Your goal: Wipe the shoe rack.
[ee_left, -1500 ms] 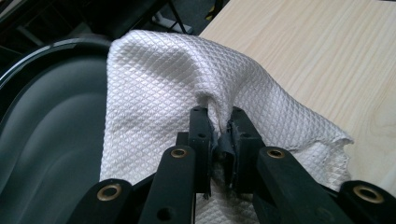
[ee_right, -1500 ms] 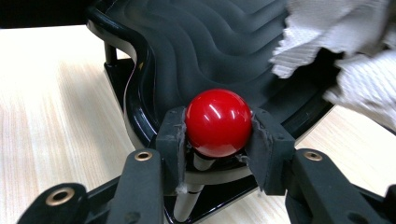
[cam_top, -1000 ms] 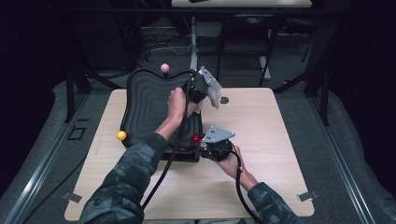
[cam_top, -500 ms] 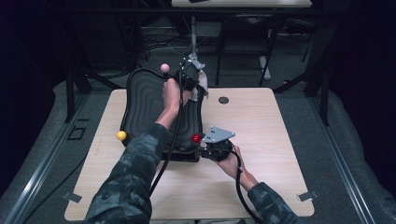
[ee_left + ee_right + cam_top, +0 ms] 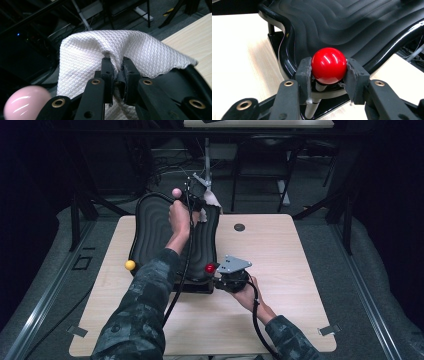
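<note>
A yellow ball (image 5: 130,265) sits at the left edge of the black tray (image 5: 155,227), over the left part of the wooden bench (image 5: 300,270). The tray is a wavy, ridged dish with a glossy raised rim, and it stands on a dark base at the left half of the bench, reaching from near the middle to the far edge.

At the tray's far edge the left gripper (image 5: 196,195) is held up above the rim, just beside a pink ball (image 5: 176,193) that stands at the far rim. Its jaws are clenched on a white cloth (image 5: 105,52): in the left gripper view the quilted fabric is pinched between the two black pads and fans out above and to both sides of them, with the pink ball blurred at the lower left. In the high view the cloth (image 5: 210,202) hangs just right of the gripper, over the tray's far right corner.

Further right, at the tray's near right corner, the right gripper (image 5: 220,276) lies low over the bench. Its jaws grasp a red ball (image 5: 329,65), one pad pressed on each side; the ball sits on a short post against the tray's rim. In the high view the red ball (image 5: 210,268) shows just left of the gripper's grey plate.

A small dark disc (image 5: 239,227) lies on the bench right of the tray, towards the far edge.
</note>
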`<state>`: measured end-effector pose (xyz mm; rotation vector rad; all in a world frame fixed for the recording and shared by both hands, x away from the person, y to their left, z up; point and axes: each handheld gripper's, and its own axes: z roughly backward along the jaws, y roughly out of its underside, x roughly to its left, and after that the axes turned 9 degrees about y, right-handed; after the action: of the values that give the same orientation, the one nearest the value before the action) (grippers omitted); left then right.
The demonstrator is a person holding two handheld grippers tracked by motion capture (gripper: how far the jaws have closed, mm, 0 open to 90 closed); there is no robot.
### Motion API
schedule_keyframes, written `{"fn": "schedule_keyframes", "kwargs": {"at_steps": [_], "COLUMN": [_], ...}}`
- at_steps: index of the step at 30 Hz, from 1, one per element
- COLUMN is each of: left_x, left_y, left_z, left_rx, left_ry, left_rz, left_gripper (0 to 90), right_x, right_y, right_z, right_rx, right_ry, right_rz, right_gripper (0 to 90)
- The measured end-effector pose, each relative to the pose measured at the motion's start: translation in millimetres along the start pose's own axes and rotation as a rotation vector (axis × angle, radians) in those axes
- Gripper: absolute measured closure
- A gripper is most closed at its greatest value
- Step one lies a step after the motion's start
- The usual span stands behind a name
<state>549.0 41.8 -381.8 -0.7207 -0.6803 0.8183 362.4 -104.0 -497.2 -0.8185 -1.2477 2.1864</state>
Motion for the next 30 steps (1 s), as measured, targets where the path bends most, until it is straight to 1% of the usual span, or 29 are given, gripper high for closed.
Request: {"fn": "schedule_keyframes", "kwargs": {"at_steps": [2, 7, 11, 14, 16, 18, 23, 25, 29, 30], "left_x": [2.0, 6.5, 7.2, 7.1, 7.7, 9.0, 12.6, 13.7, 13.5, 13.4], "left_y": [1.4, 8.1, 16.7, 22.9, 26.7, 31.9, 42.1, 45.3, 50.9, 52.5], "left_z": [1.3, 4.7, 9.0, 13.2, 16.1, 19.8, 27.6, 30.8, 36.9, 38.5], "left_rx": [0.006, 0.010, 0.009, 0.016, 0.017, 0.020, 0.033, 0.032, 0.039, 0.038], "left_ry": [0.002, 0.005, 0.012, 0.025, 0.037, 0.051, 0.066, 0.080, 0.093, 0.095], "left_rz": [0.018, 0.032, 0.021, 0.001, 0.005, -0.001, -0.015, -0.004, -0.022, -0.028], "left_gripper": [81.9, 81.9, 82.0, 82.1, 82.1, 82.0, 82.0, 82.0, 82.0, 82.0], "right_x": [0.1, 0.1, -0.1, 0.0, 0.1, 0.0, 0.1, 0.1, -0.1, 0.2], "right_y": [-0.1, -0.2, -0.3, -0.3, -0.3, -0.5, -0.7, -0.7, -0.9, -0.6], "right_z": [0.0, 0.1, 0.2, 0.1, 0.0, 0.4, 0.7, 0.4, 0.2, -0.7], "right_rx": [0.001, 0.000, 0.002, 0.001, 0.000, 0.005, 0.009, 0.007, 0.006, -0.007], "right_ry": [0.002, 0.001, 0.002, 0.000, 0.000, 0.002, 0.003, 0.001, -0.002, -0.002], "right_rz": [0.000, 0.002, 0.006, 0.003, 0.003, 0.004, 0.005, 0.003, 0.004, -0.001], "right_gripper": [60.0, 60.0, 60.0, 60.0, 60.0, 60.0, 60.0, 60.0, 60.0, 60.0]}}
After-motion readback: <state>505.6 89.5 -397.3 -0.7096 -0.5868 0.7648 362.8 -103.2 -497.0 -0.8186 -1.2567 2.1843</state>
